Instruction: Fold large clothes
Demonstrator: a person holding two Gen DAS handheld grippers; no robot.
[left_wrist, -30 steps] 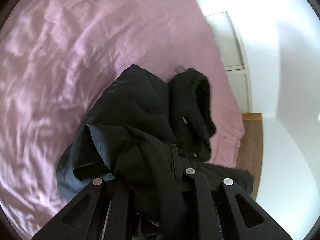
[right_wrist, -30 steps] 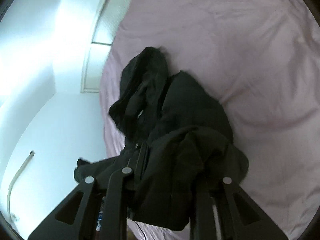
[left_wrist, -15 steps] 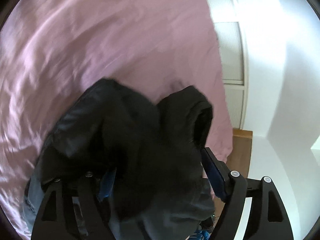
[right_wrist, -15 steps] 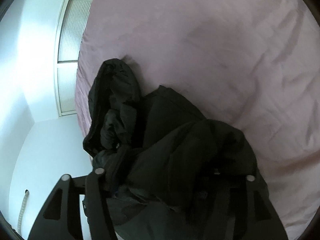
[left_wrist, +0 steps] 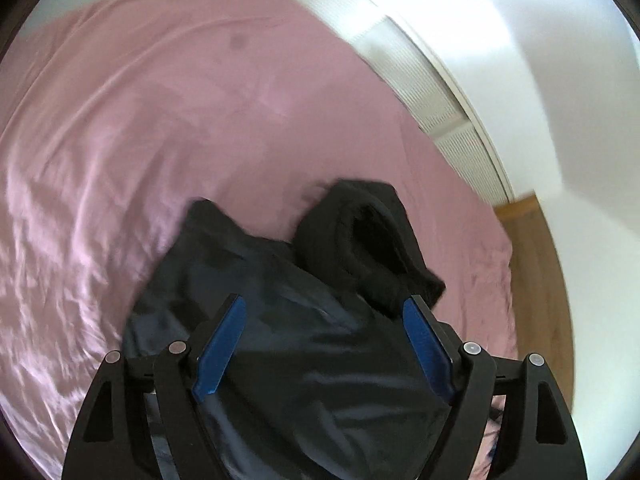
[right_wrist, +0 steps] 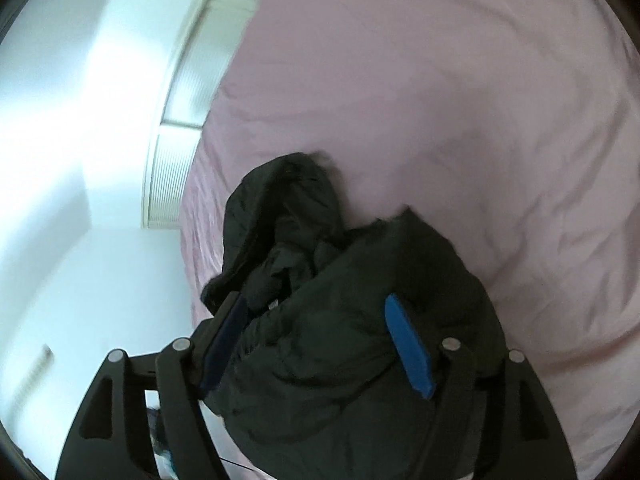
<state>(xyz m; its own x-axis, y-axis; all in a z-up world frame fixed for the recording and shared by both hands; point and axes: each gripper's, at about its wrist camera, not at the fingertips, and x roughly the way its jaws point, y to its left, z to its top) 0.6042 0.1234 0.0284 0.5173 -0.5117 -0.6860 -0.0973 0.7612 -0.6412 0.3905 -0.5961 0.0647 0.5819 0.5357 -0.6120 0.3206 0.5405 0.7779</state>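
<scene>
Your left gripper [left_wrist: 320,336] has its fingers spread wide, the blue pads standing apart with nothing pinched between them; the black jacket [left_wrist: 304,320] lies loose beneath and between them. Your right gripper [right_wrist: 316,340] is the same: fingers apart, cloth bunched in the gap but not clamped. The jacket sits in a rumpled heap on the pink bed sheet [left_wrist: 120,140], close to the bed's corner by the white wall [right_wrist: 80,240] and the strip of wooden floor [left_wrist: 536,280]. Its hood [left_wrist: 368,236] rolls up at the far end, and the body lies nearer you.

The step in hand looks like regripping to spread the jacket flat before any fold. Pick two matching points, such as the shoulders or the hem corners; the pictures are blurred, so I cannot tell you for sure which edge lies under each gripper. Pinch a single layer at a seam rather than a thick wad, since the smooth shell will probably slip. Then draw the jacket away from the bed's corner toward the open sheet, so a sleeve does not slide off the edge.
</scene>
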